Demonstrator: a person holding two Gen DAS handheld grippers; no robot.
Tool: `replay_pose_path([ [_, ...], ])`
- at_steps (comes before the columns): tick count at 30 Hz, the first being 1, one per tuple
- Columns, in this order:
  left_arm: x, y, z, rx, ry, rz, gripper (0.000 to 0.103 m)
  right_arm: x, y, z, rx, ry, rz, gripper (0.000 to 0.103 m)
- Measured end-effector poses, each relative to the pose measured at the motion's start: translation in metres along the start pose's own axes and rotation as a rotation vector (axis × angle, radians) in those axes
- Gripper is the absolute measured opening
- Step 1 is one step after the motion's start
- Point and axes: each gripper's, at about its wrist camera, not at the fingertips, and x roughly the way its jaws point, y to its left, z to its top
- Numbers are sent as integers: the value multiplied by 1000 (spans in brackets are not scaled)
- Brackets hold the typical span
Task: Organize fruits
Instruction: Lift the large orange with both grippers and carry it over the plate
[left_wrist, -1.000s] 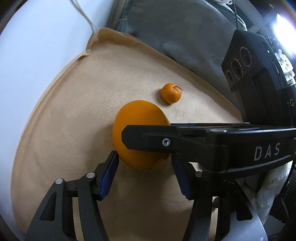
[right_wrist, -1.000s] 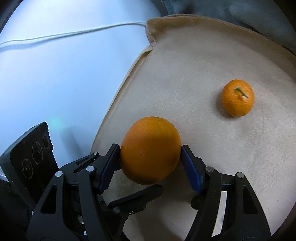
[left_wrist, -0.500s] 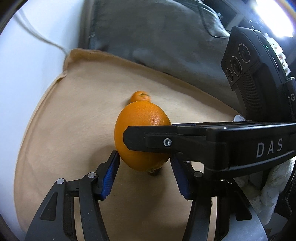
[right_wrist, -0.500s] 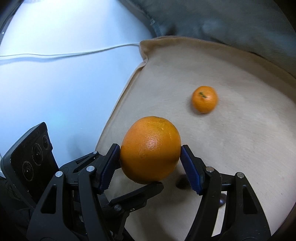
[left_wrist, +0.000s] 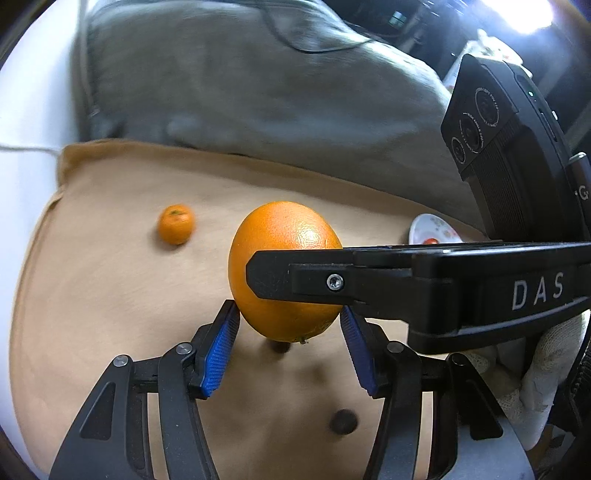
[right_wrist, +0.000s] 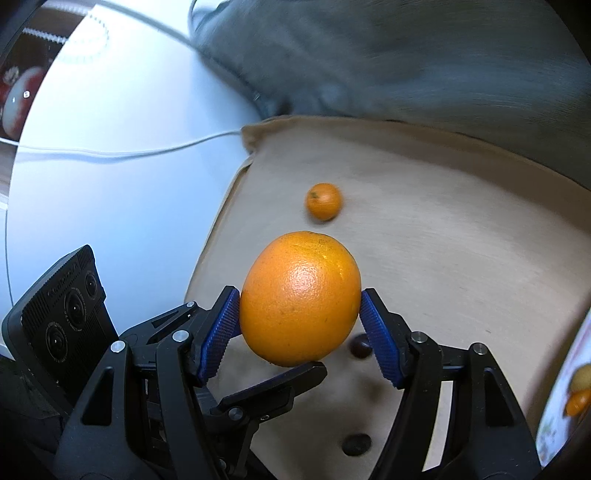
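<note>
A big orange (right_wrist: 300, 299) hangs in the air above the tan cloth (right_wrist: 461, 258); both grippers hold it at once. The right gripper (right_wrist: 300, 325) has its blue pads (right_wrist: 376, 332) pressed on the two sides of the fruit; its jaws are about half way apart, filled by the orange. In the left wrist view the left gripper (left_wrist: 290, 332) has its blue pads (left_wrist: 218, 347) at the lower part of the same orange (left_wrist: 284, 271); they look to be touching its sides. One black finger of the right gripper crosses in front of the fruit there.

The orange is a bit egg-shaped; its long way runs up and down in both views, leaning a little, and a tiny stem nub shows at its bottom end in the left wrist view.

A small mandarin (right_wrist: 324, 201) lies on the cloth past the big orange, well apart from it; its green stem spot points up and to the left. A plate (left_wrist: 434, 229) with something red on it sits at the far right edge of the cloth; a grey cushion (left_wrist: 240, 81) lies behind the cloth; a white cord (right_wrist: 122, 153) runs over the pale surface on the left; two small dark round things (right_wrist: 360, 345) lie on the cloth under the grippers.
</note>
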Motion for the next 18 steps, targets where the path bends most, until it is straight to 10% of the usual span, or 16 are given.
replay_pose_path([
  [18, 39, -89, 28, 143, 39, -119, 55, -89, -70, -24, 130, -121, -87, 70],
])
